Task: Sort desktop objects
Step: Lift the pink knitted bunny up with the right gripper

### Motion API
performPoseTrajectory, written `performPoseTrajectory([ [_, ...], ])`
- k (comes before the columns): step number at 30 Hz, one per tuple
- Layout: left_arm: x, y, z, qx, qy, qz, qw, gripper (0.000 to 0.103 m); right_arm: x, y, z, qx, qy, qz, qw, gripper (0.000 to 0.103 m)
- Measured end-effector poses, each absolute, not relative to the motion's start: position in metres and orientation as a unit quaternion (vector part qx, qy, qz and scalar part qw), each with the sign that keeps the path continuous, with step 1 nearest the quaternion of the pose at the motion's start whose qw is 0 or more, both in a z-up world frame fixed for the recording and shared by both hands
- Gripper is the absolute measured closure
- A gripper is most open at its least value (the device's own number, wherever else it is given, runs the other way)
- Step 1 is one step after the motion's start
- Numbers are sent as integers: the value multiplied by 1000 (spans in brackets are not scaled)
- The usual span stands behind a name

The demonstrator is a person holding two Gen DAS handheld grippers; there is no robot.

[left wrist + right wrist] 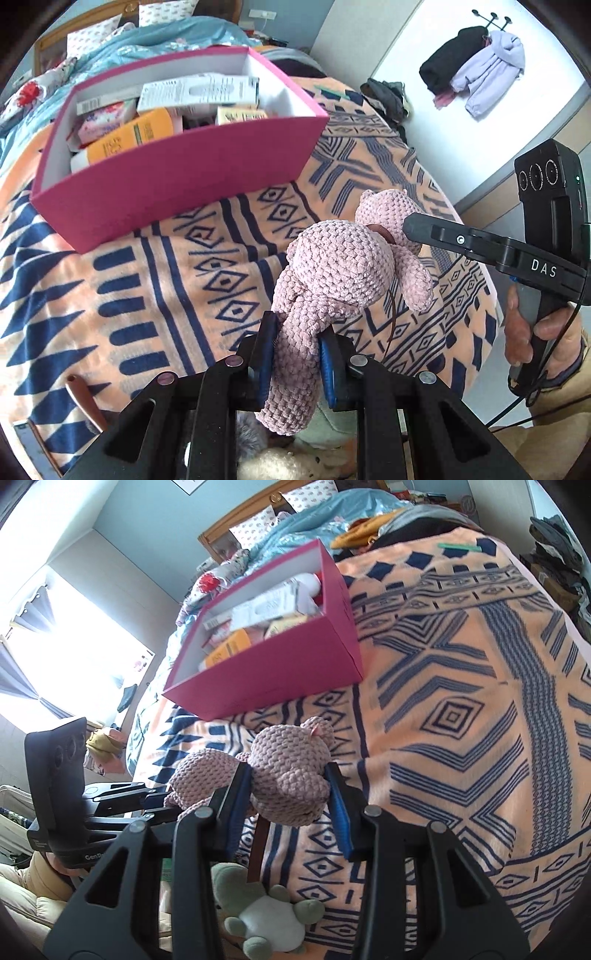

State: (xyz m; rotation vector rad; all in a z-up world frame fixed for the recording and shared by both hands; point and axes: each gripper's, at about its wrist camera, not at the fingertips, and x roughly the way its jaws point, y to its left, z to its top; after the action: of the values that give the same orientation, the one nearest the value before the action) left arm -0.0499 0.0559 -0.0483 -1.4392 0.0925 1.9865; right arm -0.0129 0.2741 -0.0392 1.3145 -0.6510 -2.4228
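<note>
My left tool point(295, 354) and right tool point(291, 797) both clamp the pink crocheted plush toy point(332, 266) above the bed point(147, 280); the half-filled magenta cardboard box point(177, 184) awaits it; a green plush turtle point(266, 915) remains unsorted.

Pink crochet toy point(332, 266); magenta box point(177, 184); orange blanket point(461, 709), navy geometric pattern.

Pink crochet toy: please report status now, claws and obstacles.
Left claw and right claw both shut on pink crochet toy. Toy off the blanket. Pink box ahead, path clear.

green plush toy point(264, 915) half behind fingers, box labels unreadable
</note>
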Motion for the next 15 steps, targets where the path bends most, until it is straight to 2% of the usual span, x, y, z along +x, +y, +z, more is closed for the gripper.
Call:
performPoseTrajectory([
  [15, -52, 40, -14, -514, 12, 789, 337, 82, -14, 263, -4, 421, -224, -861, 178, 61],
])
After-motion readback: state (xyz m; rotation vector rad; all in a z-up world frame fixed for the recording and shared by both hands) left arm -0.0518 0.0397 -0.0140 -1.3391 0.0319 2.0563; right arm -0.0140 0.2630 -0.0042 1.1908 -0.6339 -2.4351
